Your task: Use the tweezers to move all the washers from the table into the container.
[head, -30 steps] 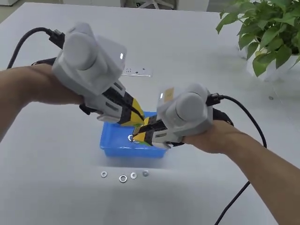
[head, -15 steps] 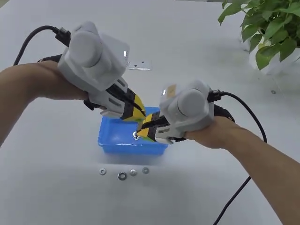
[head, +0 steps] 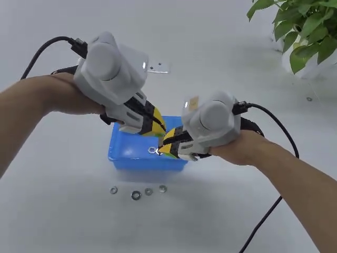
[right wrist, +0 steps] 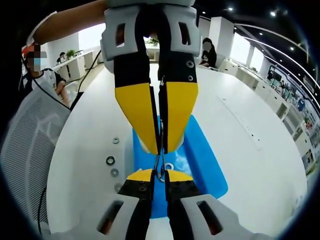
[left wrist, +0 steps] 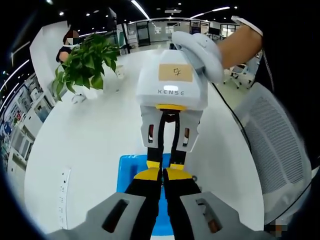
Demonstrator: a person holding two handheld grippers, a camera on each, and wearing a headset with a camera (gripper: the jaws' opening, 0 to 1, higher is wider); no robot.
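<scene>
One washer [head: 152, 151] is lying or hanging low inside the container [head: 124, 152], right by the tweezers [right wrist: 160, 167]; whether the tips are gripping it or it is already resting on the container floor cannot be told. Four more washers [head: 136, 195] are sitting in a loose row on the bench [head: 63, 211], just outside the container's near wall. They are small, flat, silvery rings, thin and shiny, one looking a little wider than its neighbours. The tweezers are showing as a slim metal strip over the container's middle, running between the two tools.

The left tool [head: 159, 129] is reaching in over the container's far side, its jaws drawn narrow with the tweezers' upper part apparently pinched between them. The right tool [head: 164, 149] is coming in over the container's right side, its jaws also narrow and seemingly pressing on the tweezers' lower end.

The step in hand is judged to be the drop-off of one washer. The next move is calling for an easing of the squeeze so the ring falls free, then a shift over the near wall to the row, where thin rings flat on the bench will likely be demanding a low, careful pinch.

A potted plant [head: 305, 31] is standing well beyond the container's far right corner
</scene>
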